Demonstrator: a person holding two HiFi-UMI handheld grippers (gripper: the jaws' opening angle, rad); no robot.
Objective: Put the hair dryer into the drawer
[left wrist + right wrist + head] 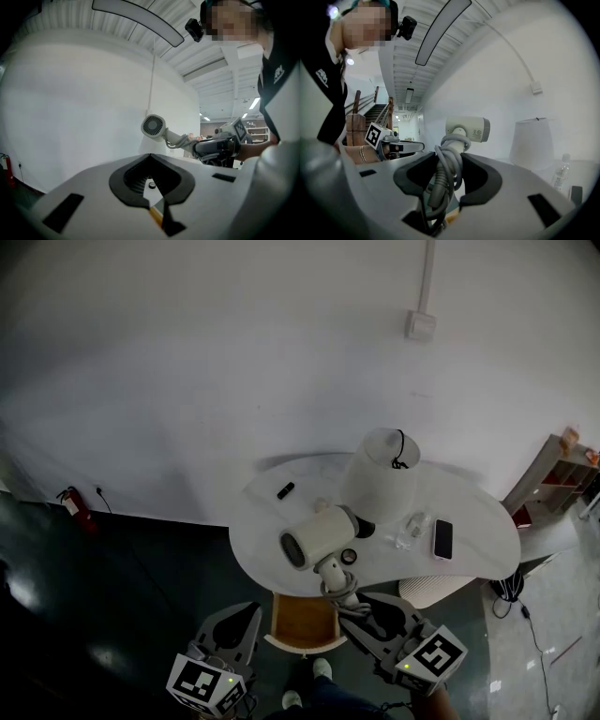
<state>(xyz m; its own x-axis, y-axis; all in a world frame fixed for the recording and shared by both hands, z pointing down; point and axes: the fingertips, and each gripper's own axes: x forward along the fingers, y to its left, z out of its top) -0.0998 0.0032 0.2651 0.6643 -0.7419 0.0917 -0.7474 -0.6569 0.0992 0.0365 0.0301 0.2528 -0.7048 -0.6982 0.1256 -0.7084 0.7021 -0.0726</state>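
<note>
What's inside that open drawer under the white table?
The drawer shows only its bare wooden bottom. Its rear part is covered by the table top, and the right gripper with the hair dryer overlaps its right edge.

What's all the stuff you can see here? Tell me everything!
table: one, white, by the wall
lamp: one, white, on the table
hair dryer: one, cream, held above the table's front edge
phone: one, black, on the table, right side
bottle: one, clear, beside the phone
drawer: one, wooden, open under the table
fire extinguisher: one, red, floor at left
left gripper: one, grey, jaws together, empty
right gripper: one, grey, jaws closed on the hair dryer's handle
</note>
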